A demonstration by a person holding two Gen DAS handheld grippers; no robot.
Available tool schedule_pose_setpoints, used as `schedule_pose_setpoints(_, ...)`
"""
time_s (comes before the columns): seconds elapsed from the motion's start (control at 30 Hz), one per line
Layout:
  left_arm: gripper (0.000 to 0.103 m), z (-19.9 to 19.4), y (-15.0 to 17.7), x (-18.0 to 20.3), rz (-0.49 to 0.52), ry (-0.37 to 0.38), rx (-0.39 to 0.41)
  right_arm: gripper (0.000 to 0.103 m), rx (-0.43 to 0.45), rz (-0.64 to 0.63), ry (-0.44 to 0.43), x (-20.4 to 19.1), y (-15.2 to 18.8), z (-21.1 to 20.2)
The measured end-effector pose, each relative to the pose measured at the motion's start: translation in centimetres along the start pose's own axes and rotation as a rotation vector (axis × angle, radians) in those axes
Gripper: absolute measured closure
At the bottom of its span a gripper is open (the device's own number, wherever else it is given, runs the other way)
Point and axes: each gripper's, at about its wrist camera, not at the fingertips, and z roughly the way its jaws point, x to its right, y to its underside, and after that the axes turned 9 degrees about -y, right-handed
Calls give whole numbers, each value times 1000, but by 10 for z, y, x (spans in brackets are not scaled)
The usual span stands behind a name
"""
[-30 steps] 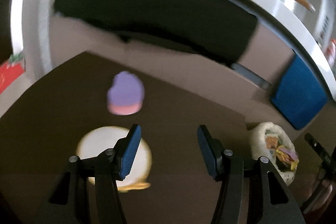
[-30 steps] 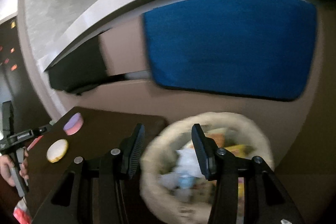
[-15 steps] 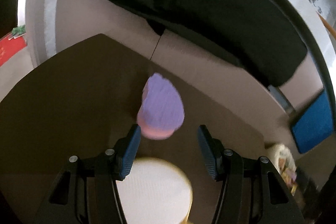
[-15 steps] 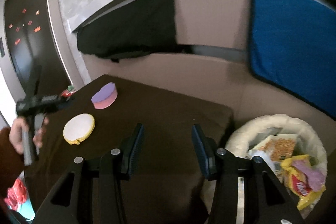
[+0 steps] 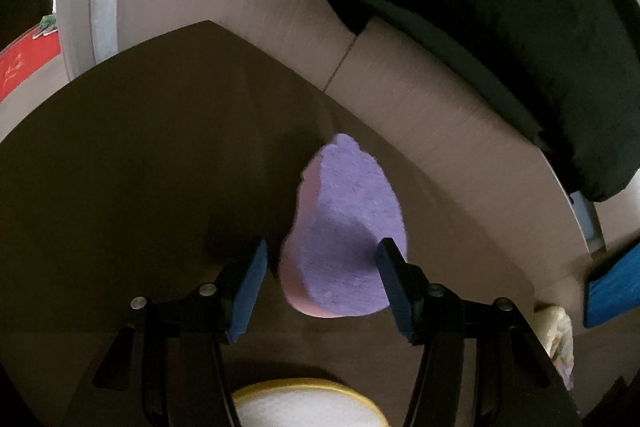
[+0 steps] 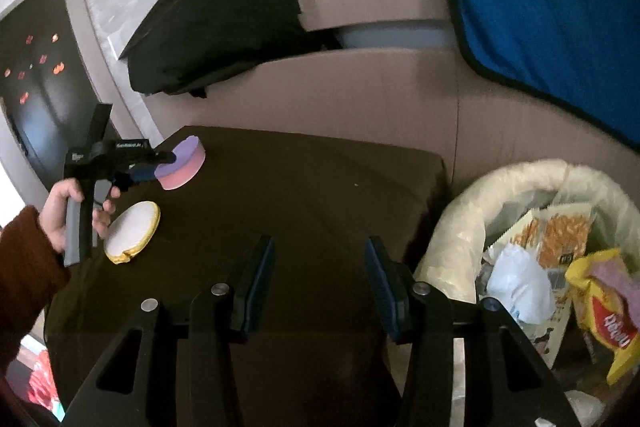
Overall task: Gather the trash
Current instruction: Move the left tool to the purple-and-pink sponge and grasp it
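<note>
Trash bin point(image 6: 480, 211) interior: right view only

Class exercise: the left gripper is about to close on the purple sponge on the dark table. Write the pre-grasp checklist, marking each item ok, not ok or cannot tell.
1. Left gripper jaws open: ok.
2. Purple sponge between the pads: ok; it sits between them, closer to the right one.
3. Pads pressing on the sponge: not ok, a gap shows at the left pad.
4. Round white-and-yellow pad out of the jaws: ok, it lies nearer the hand.
5. Right gripper free: ok, open and empty above the table.
6. Lined trash bin has room: cannot tell; wrappers already fill it.
</note>
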Motion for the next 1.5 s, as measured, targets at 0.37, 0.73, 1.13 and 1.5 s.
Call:
schedule_pose_setpoints(0.37,45,-15,8,67,103,95,31,59,20,0,0,2,7,-11)
schedule_pose_setpoints(0.73,45,23,2,62,-38,-66,9,59,22,7,7,6,12,-13)
schedule_pose_setpoints(1.13,43,33,-8,92,48,-215,118,59,-7,3,9,10,14,1)
schedule_pose_setpoints(1.5,68,5,10,107,276,-249,209,59,-26,-3,23,9,10,6)
